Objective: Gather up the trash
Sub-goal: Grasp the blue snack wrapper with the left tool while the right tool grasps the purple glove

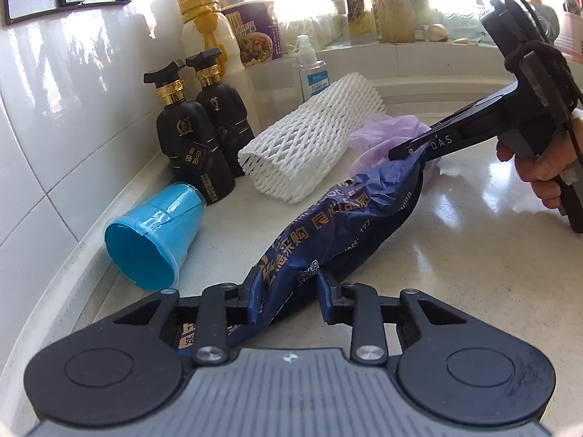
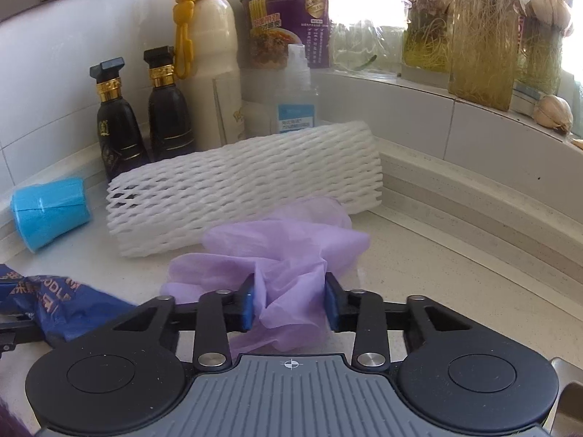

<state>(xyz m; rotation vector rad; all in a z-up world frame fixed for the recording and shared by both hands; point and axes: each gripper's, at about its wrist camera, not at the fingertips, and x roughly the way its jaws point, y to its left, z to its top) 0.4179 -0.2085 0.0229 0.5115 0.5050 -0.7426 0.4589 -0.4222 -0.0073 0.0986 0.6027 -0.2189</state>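
Note:
A dark blue printed plastic bag (image 1: pixel 339 225) lies on the pale countertop; my left gripper (image 1: pixel 289 296) is shut on its near end. A crumpled purple plastic bag (image 2: pixel 284 255) lies beside it; my right gripper (image 2: pixel 289 300) has its blue pads on both sides of the purple bag, pinching it. The right gripper shows in the left wrist view (image 1: pixel 408 151), over the far end of the blue bag. A white foam net sleeve (image 2: pixel 244 185) lies behind the purple bag. A blue paper cup (image 1: pixel 155 235) lies tipped over at the left, near the wall.
Two black bottles with gold collars (image 1: pixel 204 134) stand against the tiled wall (image 1: pixel 54 127). Behind are a cream bottle with yellow cap (image 2: pixel 207 47), a purple instant-noodle cup (image 2: pixel 288 25), a small spray bottle (image 2: pixel 297 94) and jars of sprouting garlic (image 2: pixel 481 43) on the raised sill.

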